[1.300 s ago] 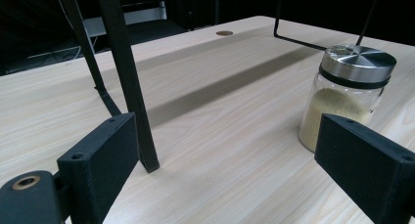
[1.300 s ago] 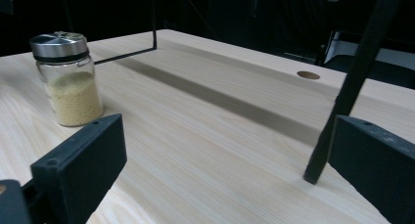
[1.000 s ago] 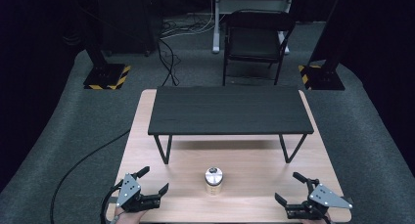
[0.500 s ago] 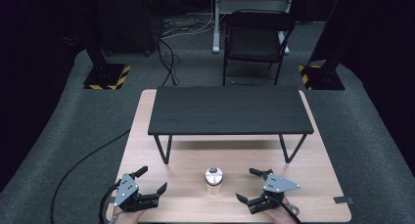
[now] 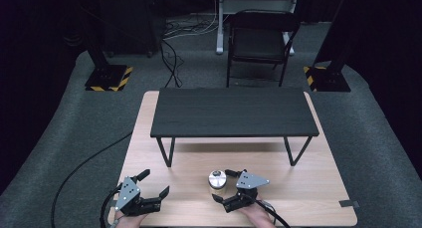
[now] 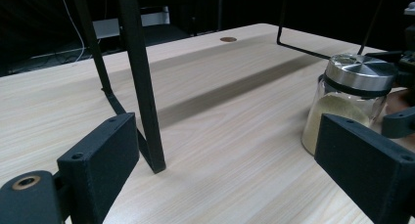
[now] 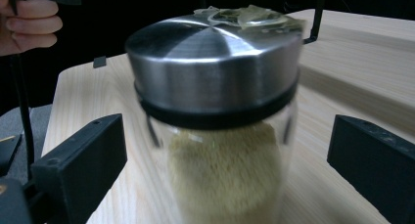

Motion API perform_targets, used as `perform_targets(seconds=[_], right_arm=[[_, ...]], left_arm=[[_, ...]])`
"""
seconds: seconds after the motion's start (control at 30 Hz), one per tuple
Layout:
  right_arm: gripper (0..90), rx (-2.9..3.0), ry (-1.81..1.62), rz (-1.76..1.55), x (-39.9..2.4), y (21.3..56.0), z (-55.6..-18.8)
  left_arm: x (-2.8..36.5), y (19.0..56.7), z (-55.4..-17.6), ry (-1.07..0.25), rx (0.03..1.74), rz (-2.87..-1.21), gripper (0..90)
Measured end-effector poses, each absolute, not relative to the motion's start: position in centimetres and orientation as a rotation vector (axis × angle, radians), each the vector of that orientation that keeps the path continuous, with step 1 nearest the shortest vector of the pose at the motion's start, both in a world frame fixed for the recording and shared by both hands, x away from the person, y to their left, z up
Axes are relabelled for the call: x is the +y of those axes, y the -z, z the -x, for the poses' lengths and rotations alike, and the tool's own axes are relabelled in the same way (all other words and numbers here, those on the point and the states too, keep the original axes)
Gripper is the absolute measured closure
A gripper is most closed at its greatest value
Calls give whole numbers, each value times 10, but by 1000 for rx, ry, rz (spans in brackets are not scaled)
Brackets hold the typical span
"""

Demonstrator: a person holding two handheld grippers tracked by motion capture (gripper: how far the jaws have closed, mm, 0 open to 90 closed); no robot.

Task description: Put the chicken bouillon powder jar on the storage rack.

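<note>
A small glass jar [image 5: 217, 178] with a steel lid and yellowish powder stands on the wooden table [image 5: 308, 188], near the front middle. My right gripper [image 5: 222, 185] is open, just right of the jar, with one jaw behind it and one in front. In the right gripper view the jar [image 7: 218, 136] stands between the two spread jaws, touching neither. My left gripper [image 5: 155, 182] rests open at the front left, with nothing between its jaws. In the left gripper view the jar [image 6: 350, 94] stands off to the right, beyond that gripper [image 6: 230, 170].
A low black shelf [image 5: 231, 112] on thin wire legs spans the back half of the table; one leg [image 6: 139, 82] stands close ahead of the left gripper. A bit of tape [image 5: 348, 204] lies at the front right corner. A folding chair [image 5: 259, 41] stands behind the table.
My right gripper has moved left from the table's front right corner to the jar, still open. The left gripper and the jar have not moved.
</note>
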State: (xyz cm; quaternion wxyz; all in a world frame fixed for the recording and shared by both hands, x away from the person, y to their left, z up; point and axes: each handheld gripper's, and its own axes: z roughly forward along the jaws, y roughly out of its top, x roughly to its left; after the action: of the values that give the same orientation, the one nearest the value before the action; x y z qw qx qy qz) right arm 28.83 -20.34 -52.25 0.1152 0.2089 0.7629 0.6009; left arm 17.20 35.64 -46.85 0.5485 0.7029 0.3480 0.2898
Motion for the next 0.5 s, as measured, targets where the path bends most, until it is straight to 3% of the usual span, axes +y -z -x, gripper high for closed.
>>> perform_targets(seconds=[0.2,0.27,0.33,0.5], right_arm=[[100,2257,-1764,-577,-194,522,-300],[156,2261,-1781,-561,-192,522,-304],[280,2278,-1780,-530,-191,522,-307],[301,2280,-1760,-496,-191,521,-306]], left_arm=[[357,469,-172,-685,824,-1665,91],[357,469,-172,-685,824,-1665,91],[357,469,-171,-685,825,-1663,91],[357,469,-172,-684,825,-1663,91]])
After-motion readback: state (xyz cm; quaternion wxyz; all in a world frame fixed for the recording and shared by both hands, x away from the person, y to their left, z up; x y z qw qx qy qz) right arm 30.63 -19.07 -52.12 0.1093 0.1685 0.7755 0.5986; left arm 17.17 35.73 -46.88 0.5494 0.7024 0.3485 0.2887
